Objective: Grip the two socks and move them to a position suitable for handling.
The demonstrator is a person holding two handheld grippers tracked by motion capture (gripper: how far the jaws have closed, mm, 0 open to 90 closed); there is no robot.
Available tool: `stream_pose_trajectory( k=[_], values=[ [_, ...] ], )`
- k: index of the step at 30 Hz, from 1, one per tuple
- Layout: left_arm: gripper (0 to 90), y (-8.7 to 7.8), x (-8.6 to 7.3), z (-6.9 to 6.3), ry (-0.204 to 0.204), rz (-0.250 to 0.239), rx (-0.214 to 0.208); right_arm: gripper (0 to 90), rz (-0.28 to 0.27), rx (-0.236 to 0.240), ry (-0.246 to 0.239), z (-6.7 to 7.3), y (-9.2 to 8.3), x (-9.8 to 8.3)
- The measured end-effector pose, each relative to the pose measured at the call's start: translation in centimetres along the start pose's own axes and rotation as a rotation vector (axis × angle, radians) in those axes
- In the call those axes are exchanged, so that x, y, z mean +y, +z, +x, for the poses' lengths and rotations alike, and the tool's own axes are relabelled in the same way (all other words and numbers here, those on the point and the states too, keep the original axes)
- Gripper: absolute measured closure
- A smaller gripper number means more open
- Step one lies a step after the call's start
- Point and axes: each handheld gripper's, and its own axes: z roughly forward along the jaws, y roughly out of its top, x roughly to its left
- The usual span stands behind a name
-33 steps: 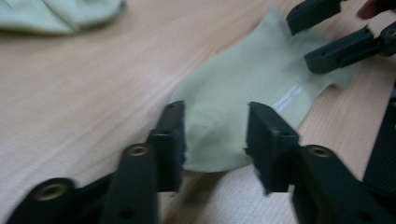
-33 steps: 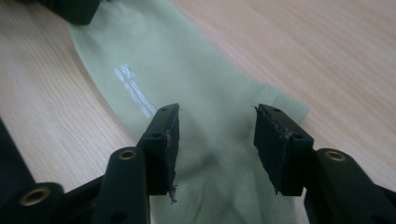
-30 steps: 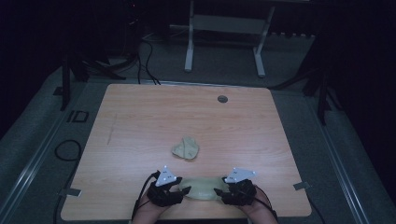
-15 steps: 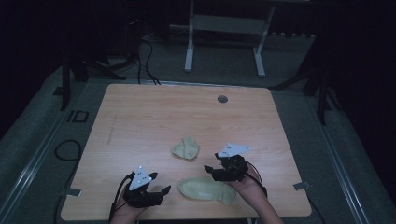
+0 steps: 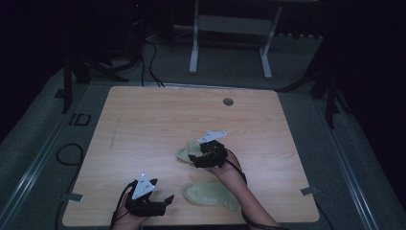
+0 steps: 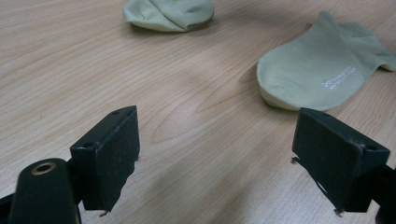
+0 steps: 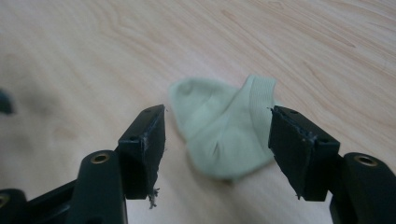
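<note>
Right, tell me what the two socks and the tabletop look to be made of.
Flat sock: pale green knit fabric, likely cotton blend; fine weave, matte, small white print on its side. Crumpled sock: the same soft knit, with a ribbed cuff band and folds. Table: light wood-grain top, probably laminate rather than solid wood; smooth, faintly glossy, with regular grain lines.

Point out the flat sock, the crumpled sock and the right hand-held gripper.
flat sock (image 6: 322, 70), left gripper view, mid-foot.
crumpled sock (image 7: 224, 130), right gripper view, middle of fabric.
right hand-held gripper (image 7: 217, 142), right gripper view, between fingertips.

Dim lab — table (image 5: 143, 120), cables (image 5: 148, 57).
</note>
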Motion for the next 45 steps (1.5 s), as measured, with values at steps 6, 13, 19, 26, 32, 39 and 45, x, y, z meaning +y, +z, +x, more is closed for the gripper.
stream_pose_trajectory(
  k=[6, 13, 19, 26, 32, 39, 45],
  values=[
    [8.6, 0.0, -0.1, -0.1, 0.005, 0.003, 0.035, 36.3, 0.059, -0.038, 0.017, -0.1, 3.4, 0.9],
    [5.1, 0.2, -0.3, 0.2, -0.017, 0.012, 0.044, 34.5, 0.136, -0.107, 0.016, -0.1, 6.8, 0.6],
    [5.1, 0.1, -0.3, 0.1, -0.015, 0.018, 0.05, 49.2, 0.117, -0.13, -0.041, 0.8, 7.0, 0.4],
    [5.1, 0.1, -0.4, 0.0, -0.007, 0.019, 0.051, 81.2, 0.137, -0.174, -0.083, 1.3, 6.7, 0.6],
    [5.1, 0.2, -0.5, 0.3, -0.028, 0.023, 0.048, 82.3, 0.084, -0.14, -0.049, 0.8, 4.0, 1.0],
    [5.2, 0.3, -0.4, 0.1, -0.02, 0.026, 0.049, 82.3, 0.027, -0.133, -0.043, 0.7, -0.5, 0.7],
    [5.2, 0.4, -0.4, 0.1, -0.028, 0.029, 0.053, 82.3, 0.017, -0.17, -0.051, 0.2, -2.9, -1.5]
  ],
)
